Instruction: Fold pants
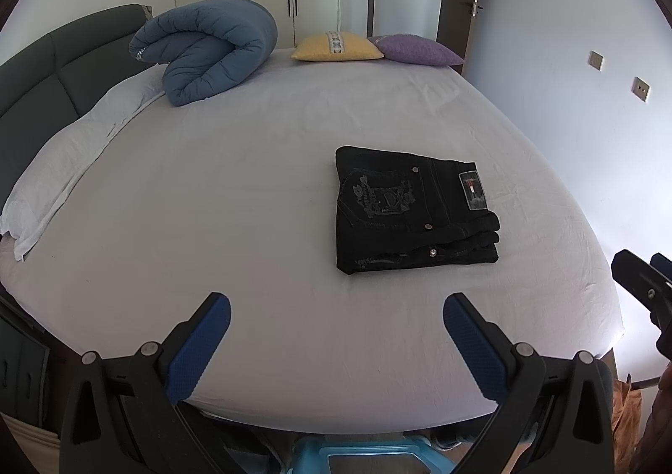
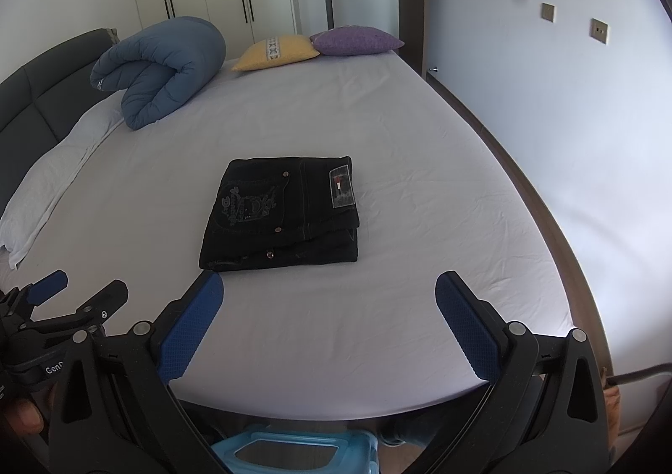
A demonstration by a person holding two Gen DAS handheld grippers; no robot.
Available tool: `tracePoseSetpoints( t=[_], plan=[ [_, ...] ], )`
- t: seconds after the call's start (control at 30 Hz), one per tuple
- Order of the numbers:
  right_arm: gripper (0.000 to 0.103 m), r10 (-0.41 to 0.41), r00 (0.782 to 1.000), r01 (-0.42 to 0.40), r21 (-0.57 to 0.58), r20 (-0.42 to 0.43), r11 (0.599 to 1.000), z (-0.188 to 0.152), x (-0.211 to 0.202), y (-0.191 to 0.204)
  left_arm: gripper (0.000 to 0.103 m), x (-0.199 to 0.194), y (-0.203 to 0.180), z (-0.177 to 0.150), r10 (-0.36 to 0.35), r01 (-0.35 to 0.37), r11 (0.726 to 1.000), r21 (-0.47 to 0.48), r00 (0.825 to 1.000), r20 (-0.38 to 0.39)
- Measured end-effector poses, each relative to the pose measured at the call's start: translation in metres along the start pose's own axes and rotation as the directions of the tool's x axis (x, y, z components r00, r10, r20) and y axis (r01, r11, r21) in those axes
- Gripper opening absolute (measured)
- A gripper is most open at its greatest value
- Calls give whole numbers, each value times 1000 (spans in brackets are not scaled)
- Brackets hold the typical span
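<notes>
We see one folded pair of black jeans (image 1: 413,207) mid-frame on the bed (image 1: 252,163), seemingly three layers; beyond both claws, left claw (image 1: 336,331) and right claw (image 2: 329,312), spread wide, empty.

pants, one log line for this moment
pants: folded, on bed | left gripper: open, empty | right gripper: open, empty

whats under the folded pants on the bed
The black pants lie in a folded stack flat on the pale sheet, which shows all around them. Nothing sticks out from below; the covered patch of sheet and the inner layers cannot be seen.
</notes>
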State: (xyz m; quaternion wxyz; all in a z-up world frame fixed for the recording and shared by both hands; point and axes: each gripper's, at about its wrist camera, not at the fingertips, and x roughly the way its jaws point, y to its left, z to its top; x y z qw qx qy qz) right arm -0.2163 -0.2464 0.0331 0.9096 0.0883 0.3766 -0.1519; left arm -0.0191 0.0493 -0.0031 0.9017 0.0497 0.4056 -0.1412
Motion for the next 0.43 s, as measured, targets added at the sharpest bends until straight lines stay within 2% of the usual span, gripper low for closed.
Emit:
tracePoseSetpoints(
  t=[0.43],
  plan=[
    [103,3,1000,-3,2,-3,1000,0,-1,-3,103,1,4,-2,1,-1,1000,-11,1000,-3]
  ],
)
